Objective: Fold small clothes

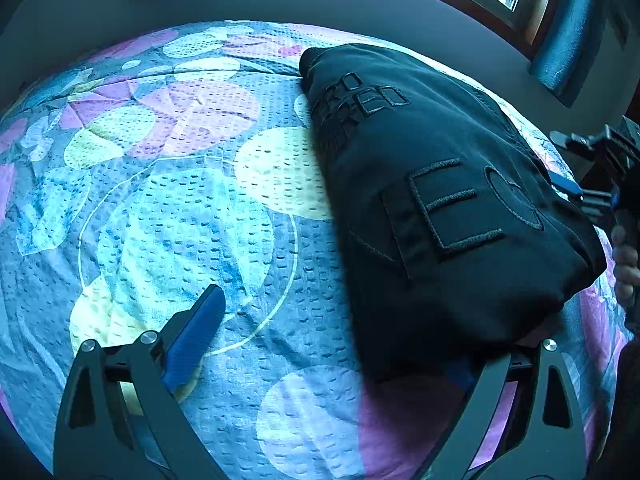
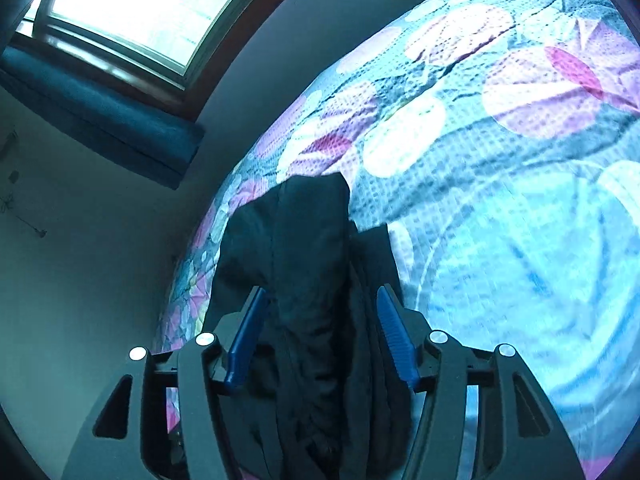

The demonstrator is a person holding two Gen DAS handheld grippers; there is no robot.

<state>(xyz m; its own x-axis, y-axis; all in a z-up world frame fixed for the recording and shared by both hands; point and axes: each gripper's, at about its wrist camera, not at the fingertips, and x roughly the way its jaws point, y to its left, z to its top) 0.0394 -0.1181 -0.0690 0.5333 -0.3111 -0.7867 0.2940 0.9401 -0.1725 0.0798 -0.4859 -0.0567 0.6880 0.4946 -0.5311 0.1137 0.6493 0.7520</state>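
The bedspread (image 1: 168, 200), a puckered quilt printed with pale, pink and blue circles, fills the space ahead of both tools and gives a soft, broad surface for folding. Beyond it a plain wall rises to a bright window (image 2: 152, 8) with a dark padded ledge beneath.

The garment (image 1: 440, 208), a dark top with raised lettering, lies in a folded bundle ahead and to the right of the left gripper (image 1: 332, 344), its near edge draped over that tool's right finger. The jaws stand wide apart with only the left pad (image 1: 196, 336) showing, bare above the quilt; nothing is pinched. That looks like waiting while the other tool works.

The right gripper (image 2: 320, 332) has its jaws parted, the bunched cloth running up between the blue pads (image 2: 394, 340) without being squeezed. It has probably let go after laying a fold. A hand (image 1: 626, 268) holds that tool at the bundle's far side.
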